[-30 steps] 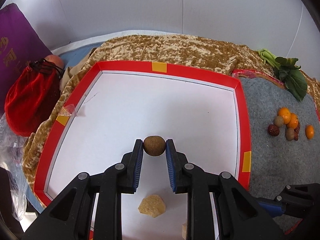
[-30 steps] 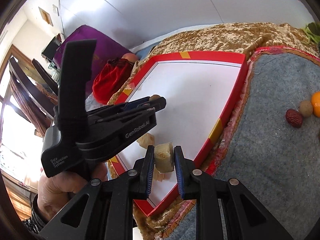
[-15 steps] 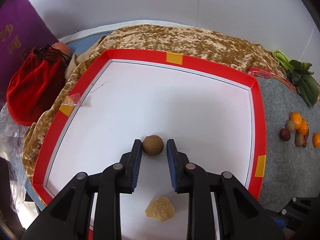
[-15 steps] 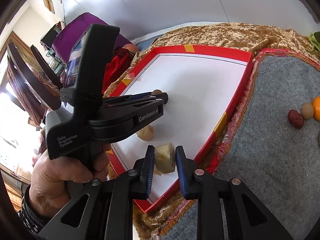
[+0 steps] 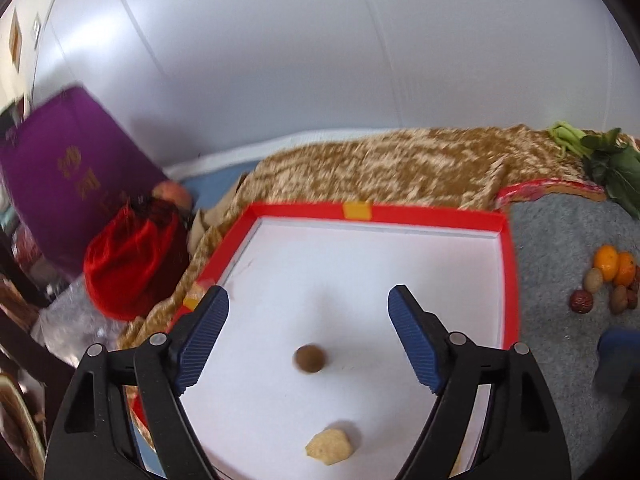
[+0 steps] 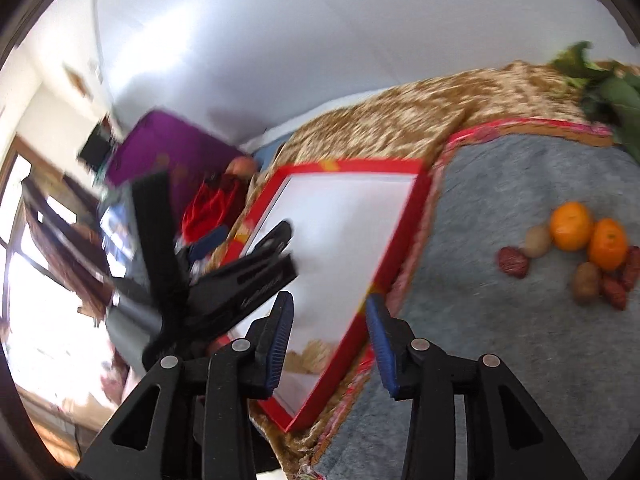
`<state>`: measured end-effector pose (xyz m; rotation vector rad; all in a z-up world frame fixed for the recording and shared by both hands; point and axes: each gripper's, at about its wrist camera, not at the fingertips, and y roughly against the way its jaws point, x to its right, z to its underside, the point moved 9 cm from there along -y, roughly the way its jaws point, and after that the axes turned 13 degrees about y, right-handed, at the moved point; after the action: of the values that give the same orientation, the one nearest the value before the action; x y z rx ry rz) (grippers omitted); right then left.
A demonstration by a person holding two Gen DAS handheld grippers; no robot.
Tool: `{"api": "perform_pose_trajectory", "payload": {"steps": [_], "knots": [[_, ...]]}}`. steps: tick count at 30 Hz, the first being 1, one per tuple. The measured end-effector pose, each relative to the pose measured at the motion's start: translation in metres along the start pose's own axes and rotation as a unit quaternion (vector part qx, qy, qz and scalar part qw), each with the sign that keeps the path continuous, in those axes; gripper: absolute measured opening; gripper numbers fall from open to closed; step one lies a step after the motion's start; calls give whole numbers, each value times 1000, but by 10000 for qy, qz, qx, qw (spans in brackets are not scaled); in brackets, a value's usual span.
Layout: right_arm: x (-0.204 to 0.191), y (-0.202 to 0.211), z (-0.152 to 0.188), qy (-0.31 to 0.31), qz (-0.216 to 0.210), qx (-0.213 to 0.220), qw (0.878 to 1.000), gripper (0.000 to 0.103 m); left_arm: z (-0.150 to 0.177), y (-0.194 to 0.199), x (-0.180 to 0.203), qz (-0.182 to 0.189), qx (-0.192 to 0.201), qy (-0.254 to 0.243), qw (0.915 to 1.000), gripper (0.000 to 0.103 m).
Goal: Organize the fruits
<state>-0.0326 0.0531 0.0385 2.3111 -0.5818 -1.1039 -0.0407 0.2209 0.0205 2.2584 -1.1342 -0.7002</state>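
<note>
My left gripper and right gripper both stand wide, empty. The small round brown fruit lies loose in the red-rimmed white tray; a nudge could roll it.

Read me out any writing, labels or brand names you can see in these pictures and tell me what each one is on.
Nothing can be read here.
Gold characters on the purple box: there, but too blurred to read.
Light lettering on the side of the left claw, seen from the right wrist camera: smeared by motion, unreadable.
Yellow tape patch on the red tray: blank, no text.
</note>
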Motion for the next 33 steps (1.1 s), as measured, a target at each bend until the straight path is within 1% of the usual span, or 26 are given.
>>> {"api": "perform_pose_trajectory", "payload": {"steps": [2, 4, 5, 7, 9, 11, 15, 18, 19, 23, 26, 28, 31, 33], "knots": [[21, 12, -7, -348, 108, 177, 9992, 41, -8, 11, 9, -282, 360, -223, 9987, 85], [39, 22, -11, -645, 226, 302, 9972, 42, -16, 22, 15, -543, 733, -359, 9952, 86], [49, 27, -11, -780, 348, 351, 9957, 42, -20, 28, 18, -545, 861, -360, 9941, 86], [66, 37, -14, -981, 562, 467, 9925, 42, -25, 38, 27, -282, 985, -244, 9944, 87], [76, 45, -16, -1082, 678, 541, 9903, 42, -27, 47, 34, -79, 1021, -135, 9946, 87], [85, 52, -17, -1159, 701, 607, 9889, 42, -28, 52, 44, 42, 1036, -101, 9946, 87], [96, 62, -16, -1224, 856, 657, 9866, 42, -29, 61, 67, 493, 895, 77, 9947, 87], [103, 69, -17, -1295, 904, 713, 9849, 42, -27, 69, 86, 691, 879, 93, 9937, 87], [105, 73, -17, -1323, 904, 725, 9844, 42, -26, 70, 94, 807, 848, 62, 9931, 87], [117, 83, -15, -1425, 980, 760, 9820, 42, -16, 77, 128, 1028, 727, -167, 9919, 87], [125, 87, -12, -1595, 917, 739, 9802, 42, -8, 80, 148, 1218, 657, -382, 9896, 87], [131, 90, -9, -1709, 882, 735, 9786, 42, -4, 82, 157, 1328, 650, -518, 9877, 87], [138, 96, -8, -1805, 969, 769, 9758, 42, 0, 88, 167, 1479, 668, -652, 9846, 87], [141, 101, -8, -1878, 948, 835, 9740, 42, 2, 91, 170, 1503, 712, -717, 9835, 87]]}}
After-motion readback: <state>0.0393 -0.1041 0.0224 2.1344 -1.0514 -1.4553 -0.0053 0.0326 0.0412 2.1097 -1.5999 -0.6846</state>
